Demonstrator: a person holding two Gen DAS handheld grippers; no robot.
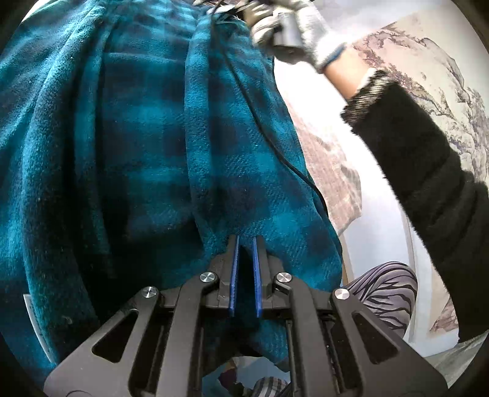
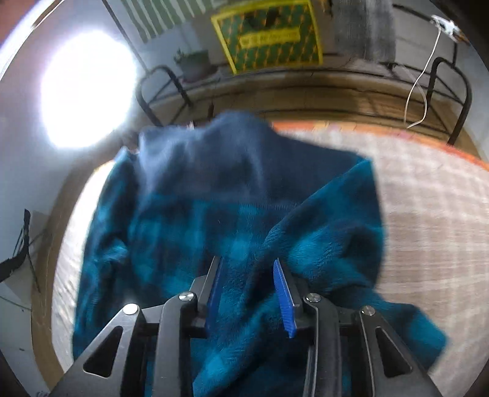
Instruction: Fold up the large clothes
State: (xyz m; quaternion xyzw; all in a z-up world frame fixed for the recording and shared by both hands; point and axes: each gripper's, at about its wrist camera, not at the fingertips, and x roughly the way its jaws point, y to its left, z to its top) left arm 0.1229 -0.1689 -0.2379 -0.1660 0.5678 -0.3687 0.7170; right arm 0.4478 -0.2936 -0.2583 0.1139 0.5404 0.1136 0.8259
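Note:
The garment is a large teal and black plaid fleece (image 1: 137,137). It hangs in folds and fills most of the left wrist view. My left gripper (image 1: 245,241) is shut on a fold of its lower part. A gloved hand (image 1: 293,27) holding the other gripper's handle shows at the top, level with the fleece's upper edge. In the right wrist view the fleece (image 2: 232,198) hangs blurred over a round table, with a plain navy part at its top. My right gripper (image 2: 247,262) has fleece between its blue pads, jaws partly apart around the bunched cloth.
A round table with a pale woven checked cloth (image 2: 428,213) lies below the garment. Behind it stand a wooden bench with black metal arms (image 2: 305,91), a potted plant (image 2: 192,64), a yellow-green panel (image 2: 269,33) and a dangling white cable (image 2: 418,91). My black-sleeved arm (image 1: 428,183) crosses on the right.

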